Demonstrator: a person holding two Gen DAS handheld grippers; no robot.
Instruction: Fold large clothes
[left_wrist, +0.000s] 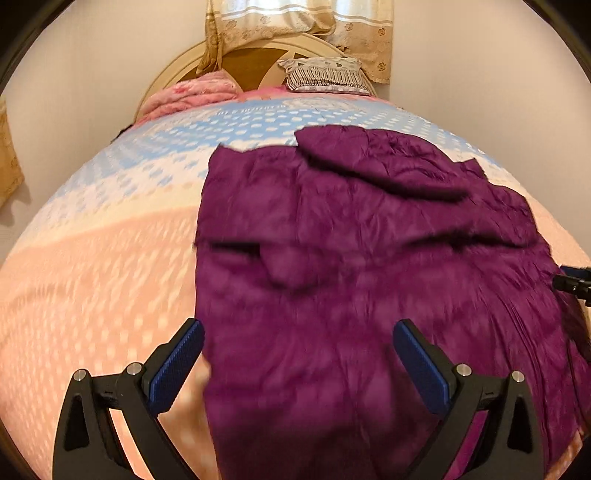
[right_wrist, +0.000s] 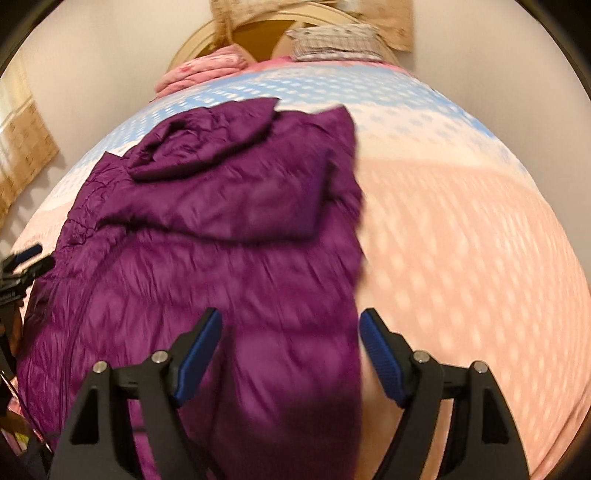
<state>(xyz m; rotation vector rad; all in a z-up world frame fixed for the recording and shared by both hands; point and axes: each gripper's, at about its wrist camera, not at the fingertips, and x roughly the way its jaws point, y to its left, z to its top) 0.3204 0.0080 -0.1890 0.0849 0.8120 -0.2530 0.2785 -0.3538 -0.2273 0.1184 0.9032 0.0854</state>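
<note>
A large purple quilted jacket (left_wrist: 369, 258) lies spread on the bed, hood (left_wrist: 380, 162) toward the headboard and folds of cloth crossing its middle. My left gripper (left_wrist: 299, 334) hovers open over the jacket's near left edge, with nothing pinched between its blue pads (left_wrist: 177, 365). The right wrist view shows the same jacket (right_wrist: 221, 258) with its hood (right_wrist: 199, 144) at the far end. My right gripper (right_wrist: 291, 323) hangs open over the jacket's near right edge, its pads (right_wrist: 380, 350) clear of the cloth. Each gripper shows at the other view's edge: the right gripper (left_wrist: 574, 280), the left gripper (right_wrist: 26, 260).
The bed sheet (left_wrist: 110, 258) is pink near me and blue with white dots farther off. A folded pink blanket (left_wrist: 192, 94) and a striped pillow (left_wrist: 325, 74) lie against the round headboard (left_wrist: 255, 64). A beige curtain (left_wrist: 295, 22) hangs behind, and walls flank the bed.
</note>
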